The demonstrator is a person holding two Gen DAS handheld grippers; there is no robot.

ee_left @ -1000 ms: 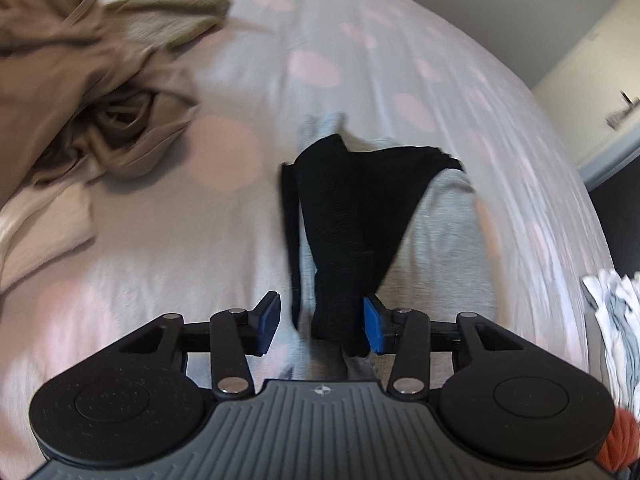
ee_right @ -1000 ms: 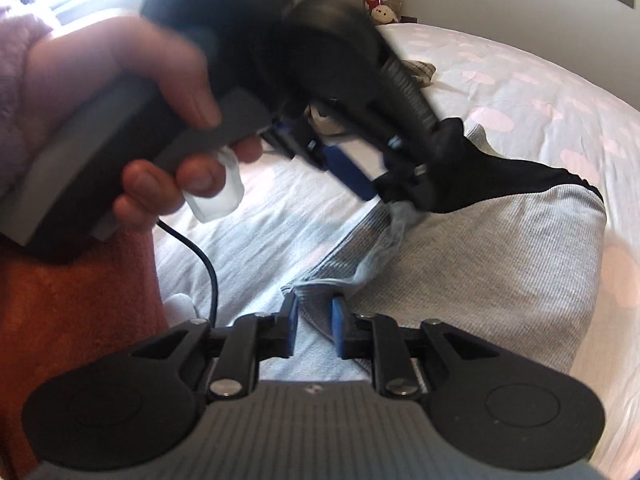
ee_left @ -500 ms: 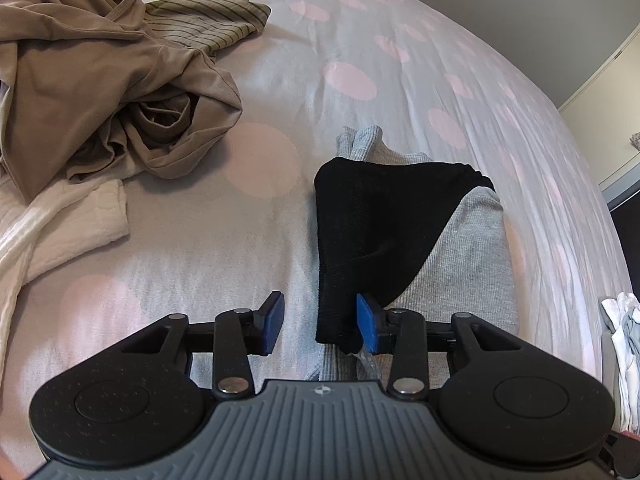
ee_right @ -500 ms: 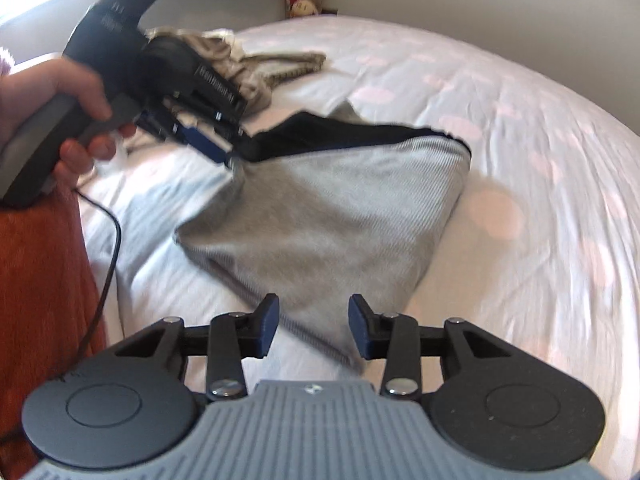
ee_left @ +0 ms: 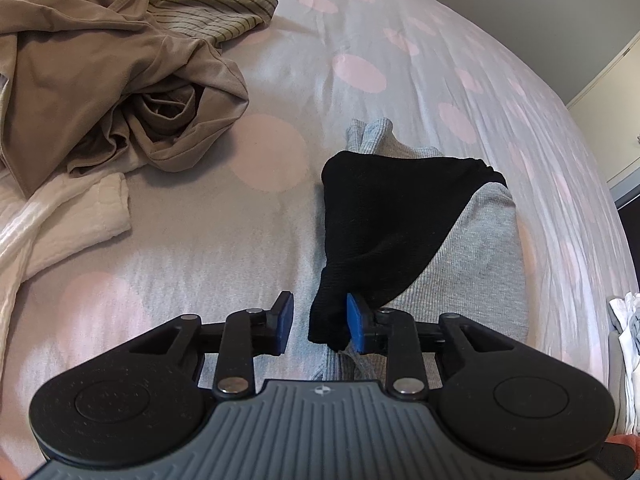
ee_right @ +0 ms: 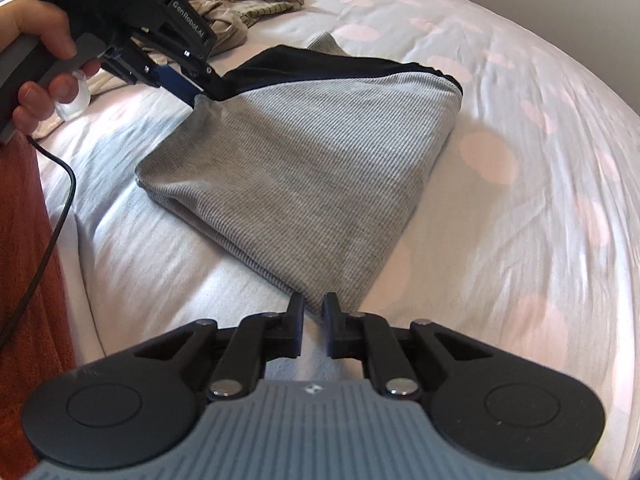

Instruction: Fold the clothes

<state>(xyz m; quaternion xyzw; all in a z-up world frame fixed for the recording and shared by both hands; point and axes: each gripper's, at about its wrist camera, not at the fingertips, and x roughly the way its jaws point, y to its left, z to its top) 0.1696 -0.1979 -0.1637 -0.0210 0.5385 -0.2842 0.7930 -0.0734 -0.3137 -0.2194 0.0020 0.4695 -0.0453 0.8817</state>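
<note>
A bedroom — spotted bedsheet (ee_left: 360, 72), heaped clothes (ee_left: 100, 80).

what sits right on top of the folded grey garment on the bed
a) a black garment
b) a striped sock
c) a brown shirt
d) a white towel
a: the black garment drapes over the far part of the grey garment, with its corner between the left gripper fingers; the brown clothes lie apart on the polka-dot bedsheet.

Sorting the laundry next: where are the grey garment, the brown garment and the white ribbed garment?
grey garment (ee_right: 304, 184): right wrist view, middle of folded top.
brown garment (ee_left: 100, 80): left wrist view, crumpled middle.
white ribbed garment (ee_left: 76, 216): left wrist view, sleeve end.
</note>
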